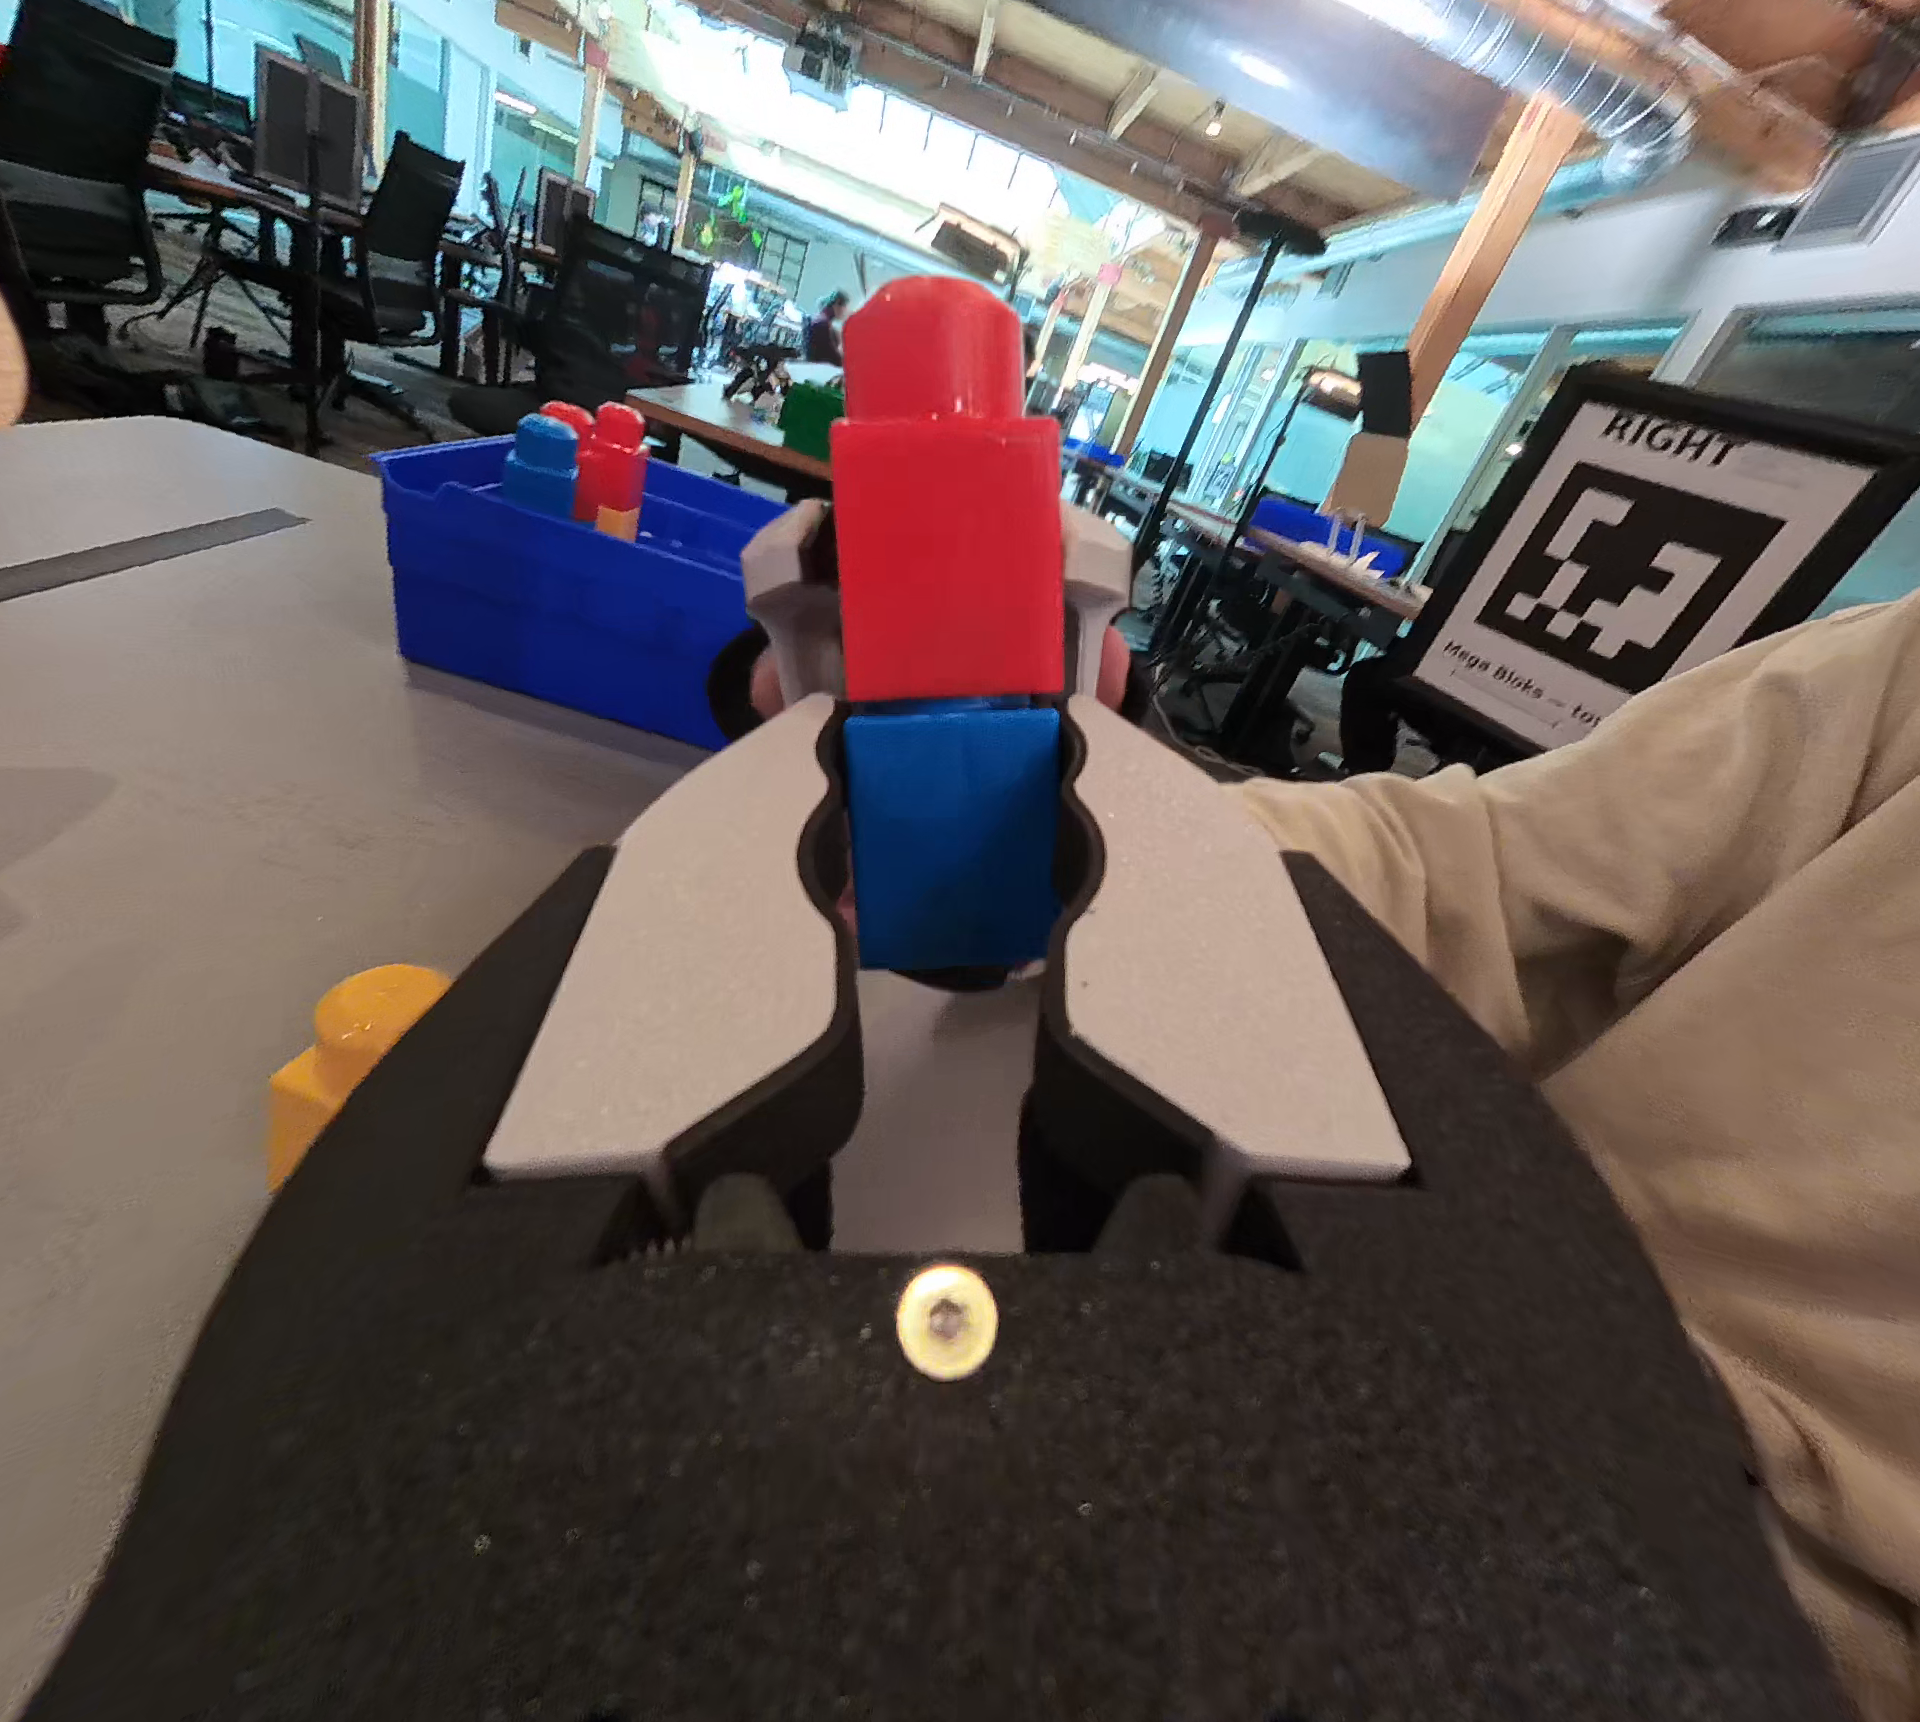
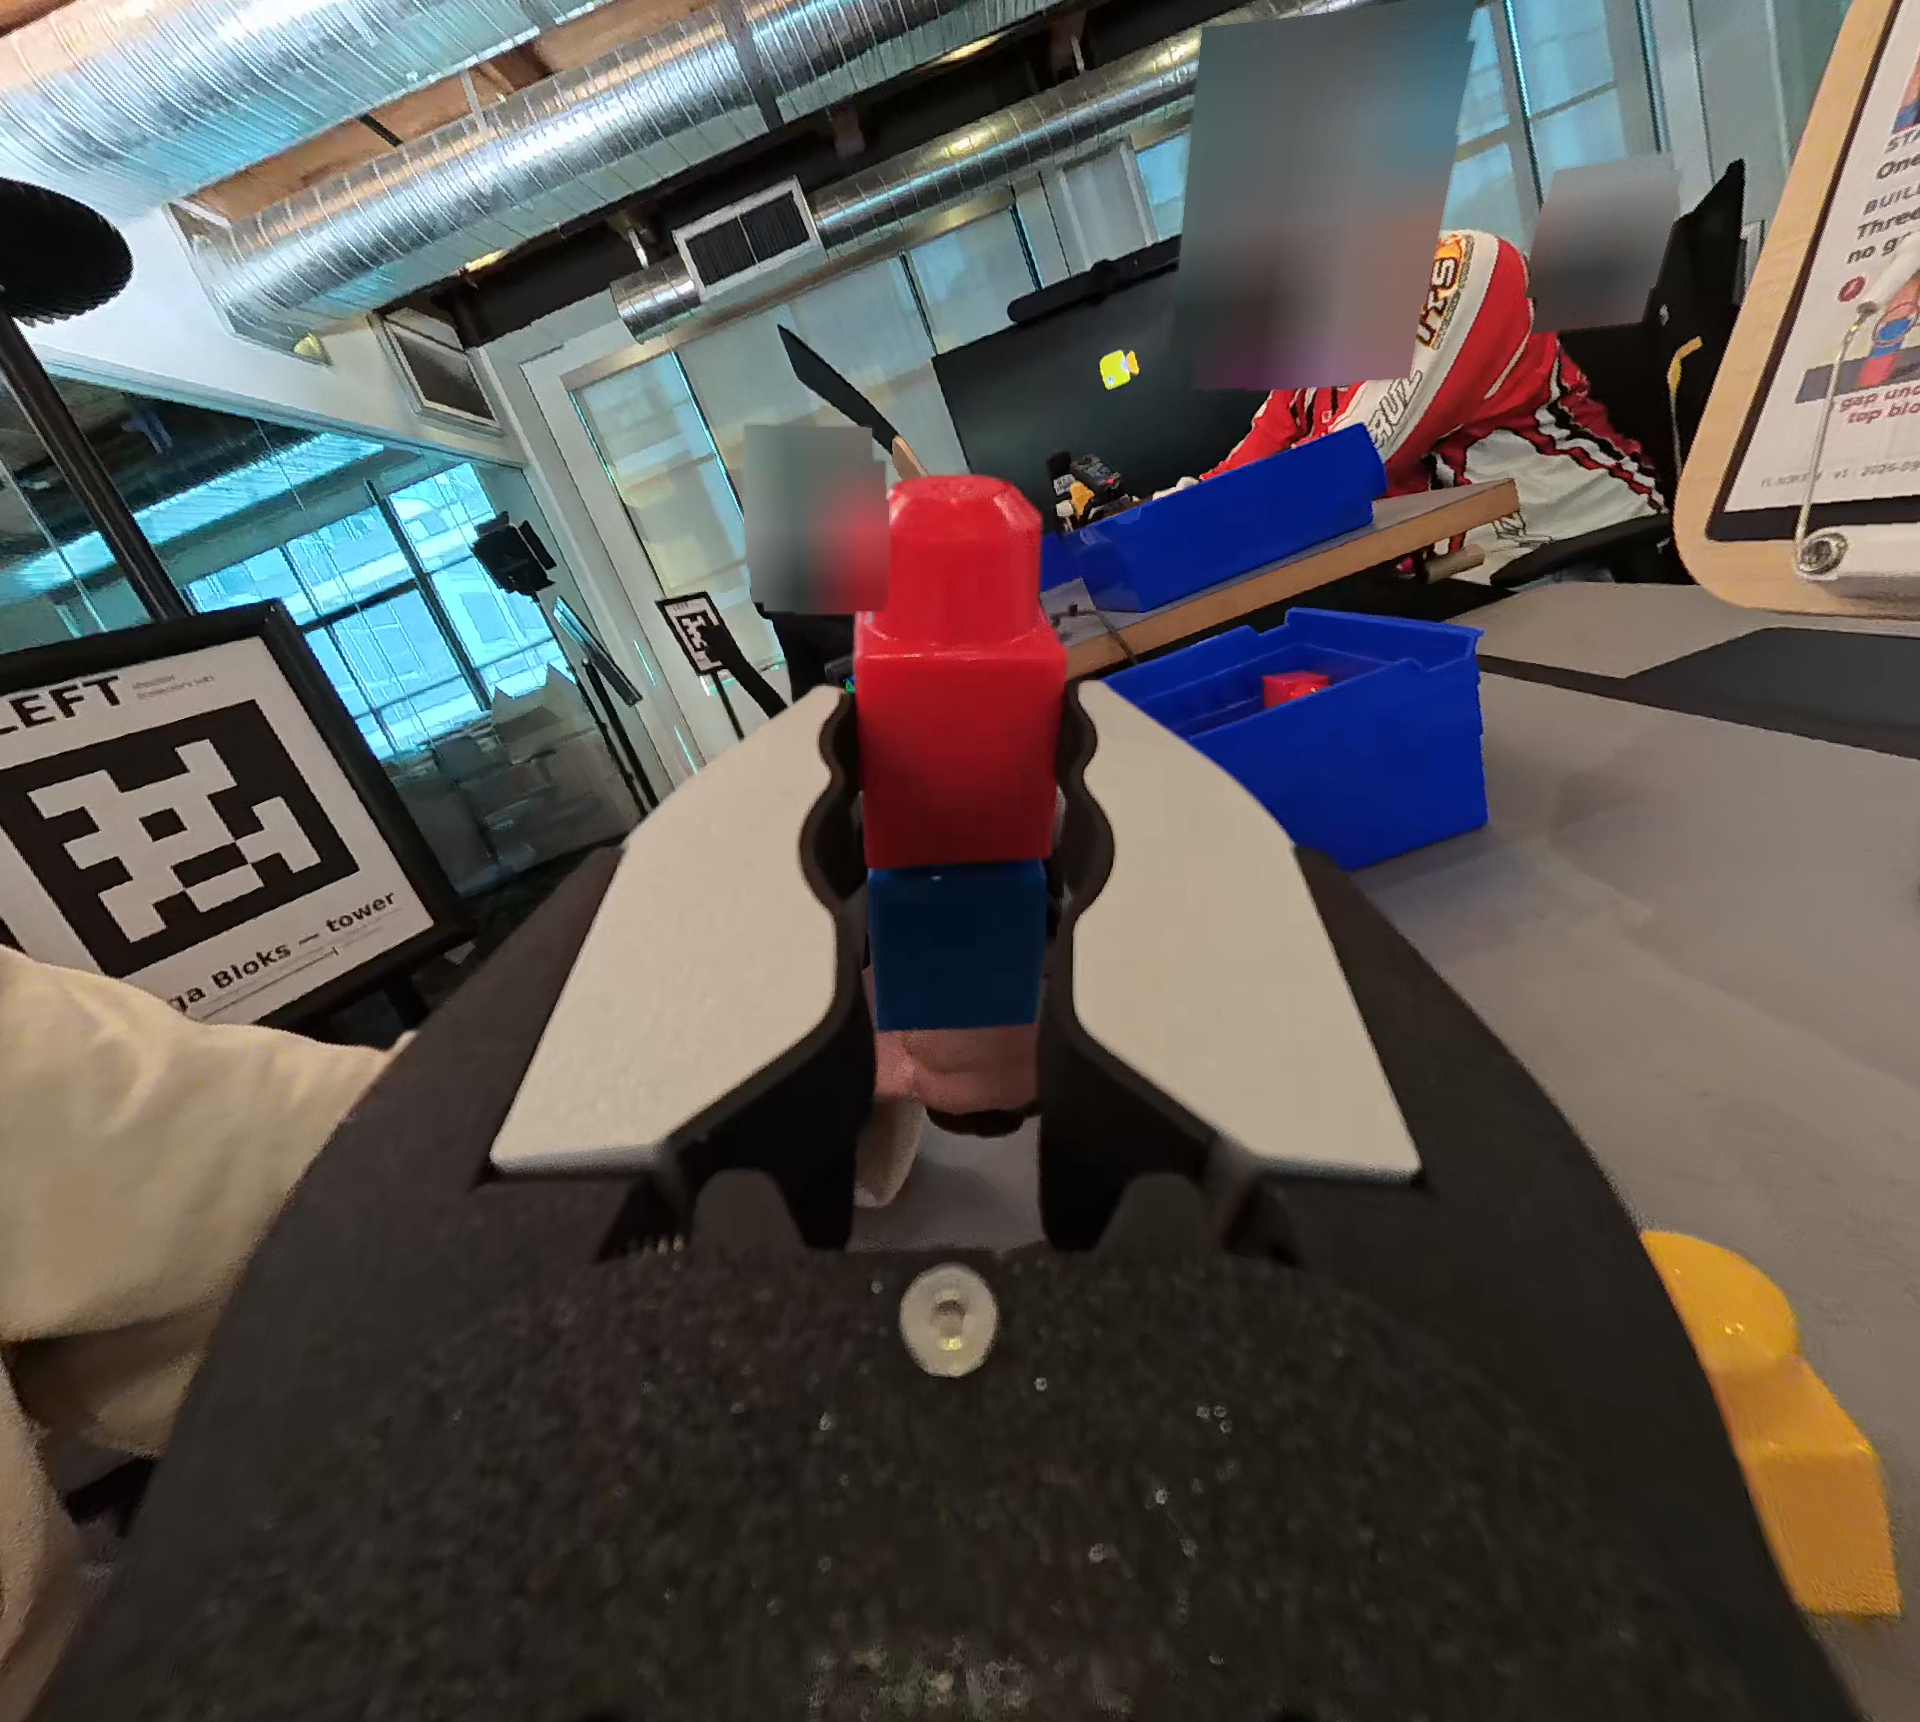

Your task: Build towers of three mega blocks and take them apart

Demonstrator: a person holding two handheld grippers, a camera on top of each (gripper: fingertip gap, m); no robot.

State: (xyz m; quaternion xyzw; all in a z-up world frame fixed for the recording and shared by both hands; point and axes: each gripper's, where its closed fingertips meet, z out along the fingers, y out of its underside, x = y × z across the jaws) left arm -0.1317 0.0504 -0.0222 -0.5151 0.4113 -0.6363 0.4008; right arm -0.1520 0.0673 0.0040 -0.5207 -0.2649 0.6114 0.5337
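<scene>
Left tongs (image 1: 951, 825): clenched on the blue block (image 1: 951, 841), held above the grey table (image 1: 208, 737). Right tongs (image 2: 961, 789): clenched on the red block (image 2: 956, 747), which stands on the blue one. Yellow block (image 1: 348, 1059): on the table, at 8 o'clock in the left wrist view. Blue bin (image 1: 540, 592): on the table at 10 o'clock, blocks inside.

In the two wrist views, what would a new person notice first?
A red block stacked on a blue block fills the centre of both views, lifted above the grey table. The left gripper clamps the blue block, and the right gripper clamps the red one. A yellow block lies on the table beside the grippers, and a blue bin stands behind.
</scene>
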